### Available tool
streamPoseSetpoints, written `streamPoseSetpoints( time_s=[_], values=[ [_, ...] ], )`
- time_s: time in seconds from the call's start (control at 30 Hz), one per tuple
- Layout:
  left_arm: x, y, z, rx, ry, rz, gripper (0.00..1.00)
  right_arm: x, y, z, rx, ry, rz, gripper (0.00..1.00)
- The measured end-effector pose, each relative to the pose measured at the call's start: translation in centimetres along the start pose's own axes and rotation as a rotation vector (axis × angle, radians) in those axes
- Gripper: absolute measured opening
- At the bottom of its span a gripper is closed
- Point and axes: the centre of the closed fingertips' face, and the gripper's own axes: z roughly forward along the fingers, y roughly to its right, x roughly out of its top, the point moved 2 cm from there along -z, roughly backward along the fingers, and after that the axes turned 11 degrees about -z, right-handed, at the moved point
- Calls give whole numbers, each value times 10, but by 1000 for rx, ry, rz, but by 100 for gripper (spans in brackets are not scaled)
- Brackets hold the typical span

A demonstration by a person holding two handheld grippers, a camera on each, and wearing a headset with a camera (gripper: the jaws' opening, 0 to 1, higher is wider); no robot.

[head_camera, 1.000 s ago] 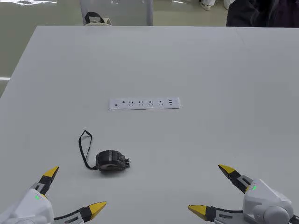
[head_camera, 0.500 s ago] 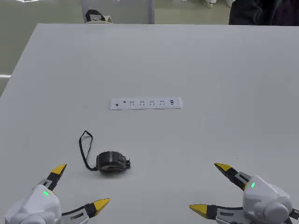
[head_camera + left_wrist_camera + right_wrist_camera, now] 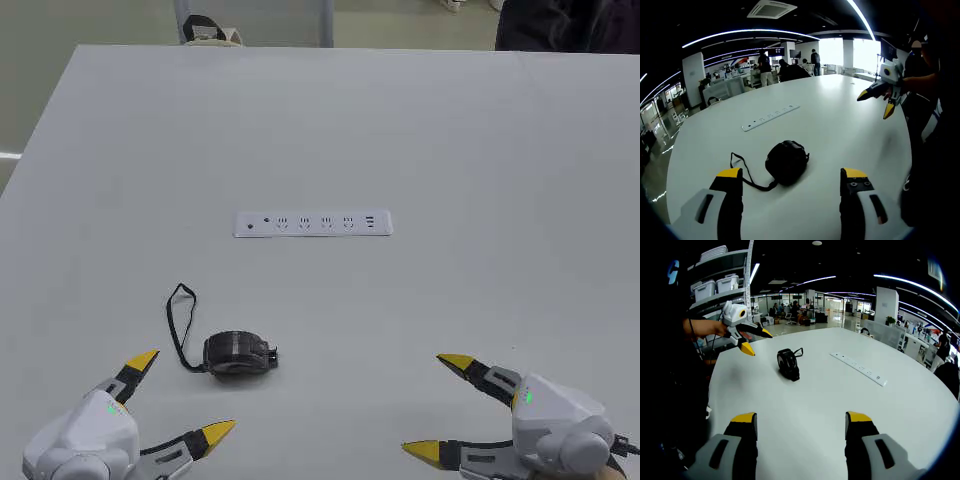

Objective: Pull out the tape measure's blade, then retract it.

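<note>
Both sets of jaws gape empty, and over the last second my left gripper [image 3: 180,395] has edged up just short of the tape measure [image 3: 238,353] (nothing drawn from it yet, power strip [image 3: 313,222] beyond it), right gripper [image 3: 438,405] well to its right, so grasping seems next.

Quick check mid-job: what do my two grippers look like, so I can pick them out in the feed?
They match. The left gripper and the right gripper each have a rounded white body and black tapering jaws that end in pointed yellow tips. Each has a small green light on top of the body.
</note>
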Motion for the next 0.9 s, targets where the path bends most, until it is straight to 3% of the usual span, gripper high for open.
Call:
streamPoseSetpoints(
  time_s=[0.23,0.47,0.9],
  values=[
    [2,-6,11,-41,-12,53,71,-2,6,11,57,-3,-40,67],
    [0,-9,23,-123,-55,123,60,-1,9,24,120,5,-84,59],
    [6,-24,49,-213,-137,238,58,-5,15,55,211,12,-142,50]
  ],
)
